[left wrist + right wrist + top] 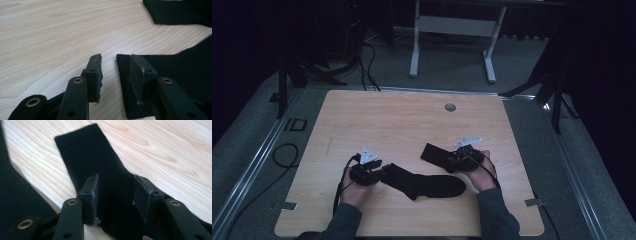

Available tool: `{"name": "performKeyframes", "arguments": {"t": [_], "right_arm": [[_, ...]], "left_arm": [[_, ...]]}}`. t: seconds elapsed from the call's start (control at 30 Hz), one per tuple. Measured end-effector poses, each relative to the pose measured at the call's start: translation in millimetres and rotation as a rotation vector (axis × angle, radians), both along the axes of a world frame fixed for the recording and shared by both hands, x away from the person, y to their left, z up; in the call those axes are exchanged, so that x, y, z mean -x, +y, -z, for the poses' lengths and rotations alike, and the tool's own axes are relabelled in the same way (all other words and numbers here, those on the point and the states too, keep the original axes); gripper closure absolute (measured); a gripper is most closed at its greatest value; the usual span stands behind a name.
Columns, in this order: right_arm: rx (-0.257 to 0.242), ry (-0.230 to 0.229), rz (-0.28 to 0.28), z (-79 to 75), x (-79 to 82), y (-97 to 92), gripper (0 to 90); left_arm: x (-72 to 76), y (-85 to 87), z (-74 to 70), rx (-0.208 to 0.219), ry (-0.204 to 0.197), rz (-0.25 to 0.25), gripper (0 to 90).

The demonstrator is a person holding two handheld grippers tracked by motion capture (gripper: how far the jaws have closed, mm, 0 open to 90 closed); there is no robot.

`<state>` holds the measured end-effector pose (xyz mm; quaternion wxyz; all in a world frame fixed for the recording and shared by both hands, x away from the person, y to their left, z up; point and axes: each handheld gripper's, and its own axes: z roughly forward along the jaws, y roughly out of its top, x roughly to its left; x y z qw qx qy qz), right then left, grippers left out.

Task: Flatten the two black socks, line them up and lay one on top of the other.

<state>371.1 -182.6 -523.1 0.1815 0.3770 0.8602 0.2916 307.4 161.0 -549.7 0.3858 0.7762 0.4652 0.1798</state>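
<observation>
High view: we see a pale wooden worktop [402, 125] with two black socks lying on its near half, and a person's two hands entering from the near edge, each holding a set of tongs. The longer sock [424, 184] lies flat near the centre, running from the left tongs [379, 171] toward the right, with its rounded toe on the right. The second sock [434, 154] lies farther and to the right, its cuff pointing far-left and its other end under the right tongs [458, 161]. The left hand [354, 190] and right hand [484, 175] rest low on the worktop, well apart. Left gripper view: we note that the left tongs [115, 75] stand partly open with nothing held; one jaw is over bare wood and the other over the cuff edge of the longer sock [180, 75], while the second sock [177, 11] shows at the far right. Right gripper view: the right tongs [115, 197] are likewise parted, straddling the second sock [100, 170] without closing on it; its ribbed cuff lies beyond the jaws. A small round grommet [450, 107] sits in the far part of the worktop, and a grey desk frame [452, 30] stands on the floor beyond.
</observation>
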Motion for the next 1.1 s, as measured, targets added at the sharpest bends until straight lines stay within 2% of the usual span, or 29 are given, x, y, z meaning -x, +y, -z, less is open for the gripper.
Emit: {"name": "performKeyframes", "arguments": {"t": [0.1, 0.13, 0.27, 0.33, 0.43, 0.5, 0.53, 0.57, 0.6, 0.63, 0.73, 0.77, 0.8, 0.83, 1.03, 1.1], "right_arm": [[0.004, 0.018, -0.011, 0.7, -5.5, 8.2, 53.4], [0.012, 0.028, -0.037, 0.3, -10.2, 17.4, 53.1], [0.043, 0.048, -0.097, 2.4, -19.7, 31.0, 52.7], [0.046, 0.055, -0.106, 3.0, -21.7, 32.7, 52.6], [0.078, 0.081, -0.152, 6.9, -29.9, 41.8, 52.1], [0.081, 0.088, -0.155, 8.2, -31.8, 42.6, 52.1], [0.097, 0.121, -0.148, 14.0, -38.0, 43.9, 53.7], [0.076, 0.141, -0.144, 16.8, -40.7, 43.2, 54.6], [0.076, 0.141, -0.144, 16.8, -40.7, 43.2, 54.6], [0.046, 0.158, -0.137, 17.5, -43.4, 41.7, 56.4], [0.051, 0.159, -0.134, 16.9, -43.9, 43.4, 61.0], [0.057, 0.162, -0.130, 16.1, -44.0, 46.2, 69.8], [0.057, 0.162, -0.130, 16.1, -44.0, 46.2, 69.8], [0.059, 0.162, -0.126, 15.8, -44.4, 49.8, 78.6], [0.044, 0.168, -0.123, 15.2, -46.8, 56.6, 82.7], [0.029, 0.164, -0.127, 8.7, -46.5, 60.7, 82.9]], "left_arm": [[-0.1, 0.4, -0.1, 0.004, 0.000, -0.002, 62.3], [-0.2, 0.6, 0.0, 0.005, 0.001, -0.002, 62.2], [-0.3, 0.4, 0.1, 0.002, 0.003, 0.003, 62.0], [-0.2, 0.4, 0.0, 0.002, 0.002, 0.002, 62.0], [-0.4, 0.5, 0.1, 0.001, 0.008, 0.005, 62.1], [-0.4, 0.5, 0.1, 0.001, 0.008, 0.005, 62.1], [-0.1, -0.7, 0.4, 0.004, 0.006, 0.006, 62.1], [-0.1, -0.7, 0.3, 0.004, 0.006, 0.005, 62.1], [-0.1, -0.7, 0.3, 0.004, 0.006, 0.005, 62.0], [-0.1, -0.6, 0.3, 0.004, 0.006, 0.005, 62.0], [-0.4, -0.5, 0.5, 0.002, 0.008, 0.005, 62.0], [-0.2, -0.7, 0.4, 0.002, 0.008, 0.006, 62.0], [0.0, -1.1, 0.4, 0.003, 0.008, 0.005, 62.0], [0.2, -1.3, 0.3, 0.003, 0.007, 0.005, 62.0], [0.2, -0.5, 0.1, 0.004, 0.008, 0.002, 62.1], [0.4, 0.4, -0.2, 0.005, 0.007, -0.003, 62.1]]}}
